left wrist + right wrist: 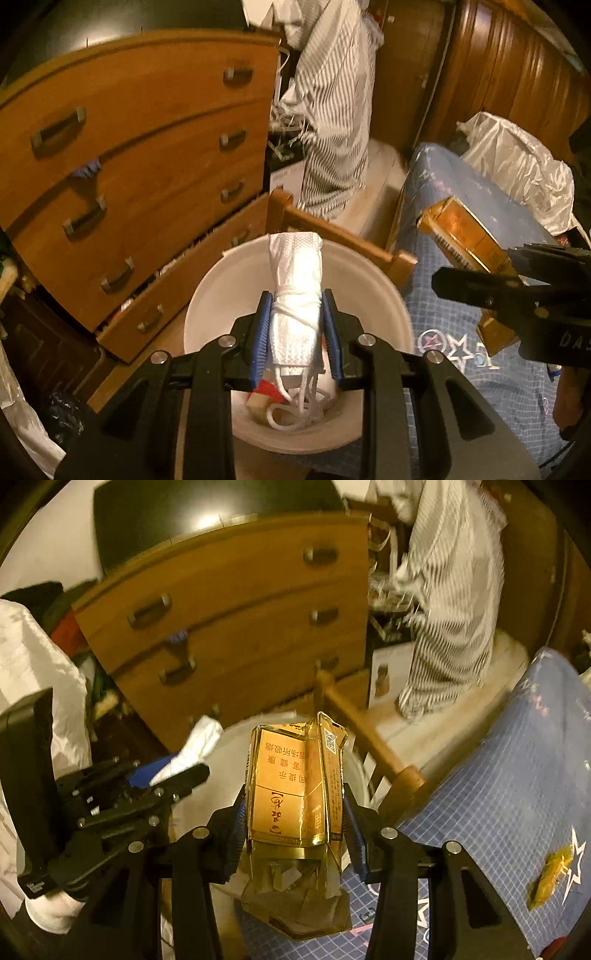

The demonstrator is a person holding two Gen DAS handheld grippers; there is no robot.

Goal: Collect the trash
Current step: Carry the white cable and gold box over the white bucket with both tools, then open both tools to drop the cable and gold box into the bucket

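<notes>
A rolled white face mask (295, 295), its ear cords wound round its middle, is standing upright between the blue pads of the left gripper (295, 339). The fingers (260, 336) are drawn nearly together and are pressing on both sides of the roll, so the mask is being gripped; loose cord is hanging below the pads. Directly beneath the mask lies a white bin (384, 295), round and open-topped, with small scraps showing at its bottom.

To the right of the bin, the right gripper (295, 812) is holding a crumpled golden cigarette pack (295, 790). Its fingers (352, 830) are standing about half apart and are clamping the pack by its two narrow sides; torn foil is hanging from the pack's lower end. In the right wrist view the pack is sitting over the bin's near rim (358, 771).

Right of the bin is lying a blue checked bedcover (498, 794) with star prints, and a small golden wrapper (550, 875) is resting on it. Behind the bin is standing a wooden chest of drawers (147, 166). A striped garment (332, 110) is hanging beside the chest, to its right.
</notes>
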